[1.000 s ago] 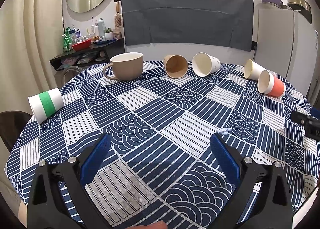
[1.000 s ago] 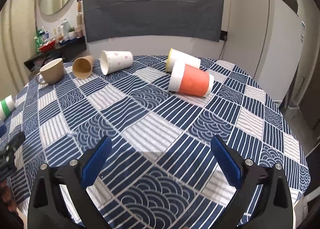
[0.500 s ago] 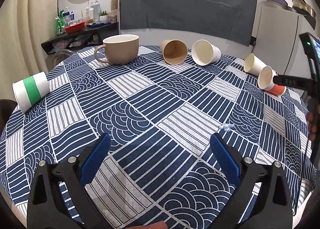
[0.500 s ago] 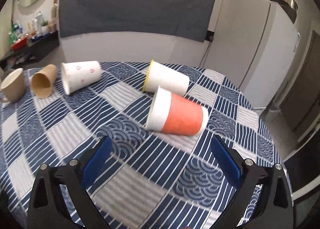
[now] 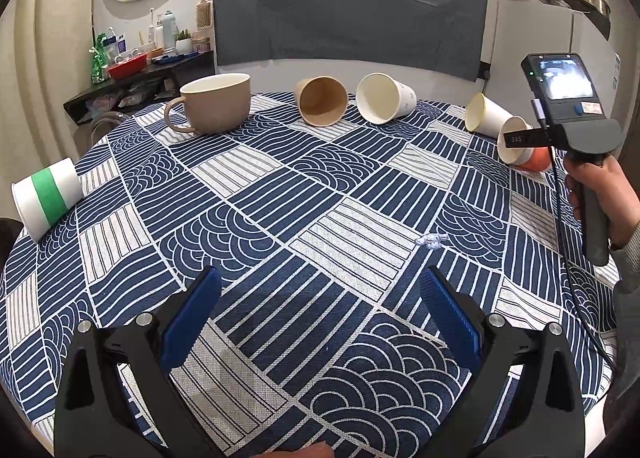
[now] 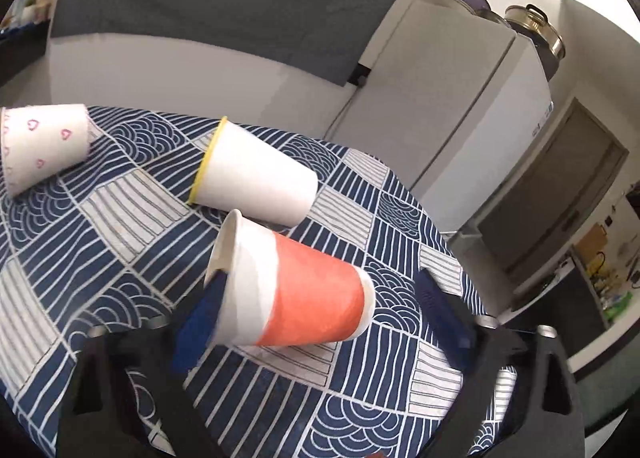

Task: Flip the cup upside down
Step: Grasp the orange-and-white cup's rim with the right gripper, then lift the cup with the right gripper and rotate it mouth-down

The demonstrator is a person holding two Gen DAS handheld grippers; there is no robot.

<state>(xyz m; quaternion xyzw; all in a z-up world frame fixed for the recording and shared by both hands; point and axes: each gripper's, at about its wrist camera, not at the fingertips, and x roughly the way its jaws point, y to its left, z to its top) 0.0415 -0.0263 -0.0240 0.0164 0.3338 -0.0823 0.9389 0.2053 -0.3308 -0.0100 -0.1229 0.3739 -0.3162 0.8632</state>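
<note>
From the left wrist, the left gripper (image 5: 320, 314) hangs over the patterned worktop (image 5: 304, 218) with its fingers (image 5: 192, 318) wide apart and nothing between them; well ahead of them stand a mug (image 5: 214, 102) and several cups on their sides, and off to the right a hand (image 5: 608, 194) holds the other tool. From the right wrist, the right gripper (image 6: 320, 314) has its fingers (image 6: 198, 322) spread, the orange cup (image 6: 296, 290) lying on its side between them, its open rim touching the left finger, a yellow-rimmed cup (image 6: 256, 174) just beyond.
</note>
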